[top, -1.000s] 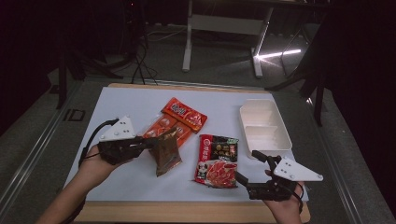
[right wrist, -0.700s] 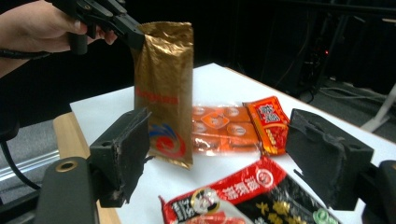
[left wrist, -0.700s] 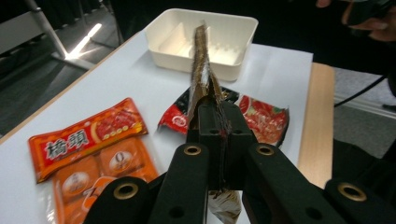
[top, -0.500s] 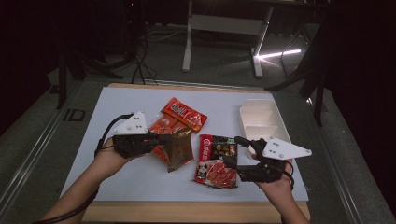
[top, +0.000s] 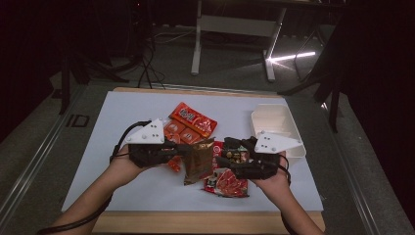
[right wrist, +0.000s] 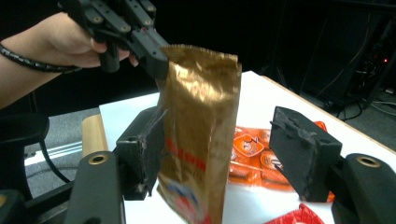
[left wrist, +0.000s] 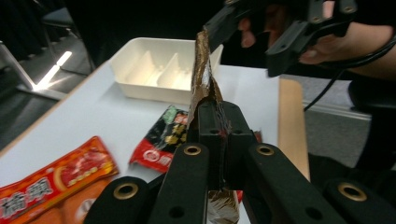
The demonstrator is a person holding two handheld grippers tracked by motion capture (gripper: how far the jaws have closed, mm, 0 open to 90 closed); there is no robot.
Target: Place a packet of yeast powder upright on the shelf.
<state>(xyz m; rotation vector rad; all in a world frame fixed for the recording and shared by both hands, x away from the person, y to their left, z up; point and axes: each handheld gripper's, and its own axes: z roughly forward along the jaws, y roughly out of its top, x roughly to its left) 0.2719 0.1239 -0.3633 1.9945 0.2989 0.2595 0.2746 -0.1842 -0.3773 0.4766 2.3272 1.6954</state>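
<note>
Three empty compartments divide the white tray [top: 276, 128] at far right, while your left gripper [left wrist: 219, 133] clamps the gold packet [right wrist: 198, 135] between your right gripper's [right wrist: 233, 154] parted jaws.

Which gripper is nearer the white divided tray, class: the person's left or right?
Right. The right gripper sits just beside the white tray, its hand close to the tray's near corner. The left gripper is farther across the table, shut on the gold packet.
</note>
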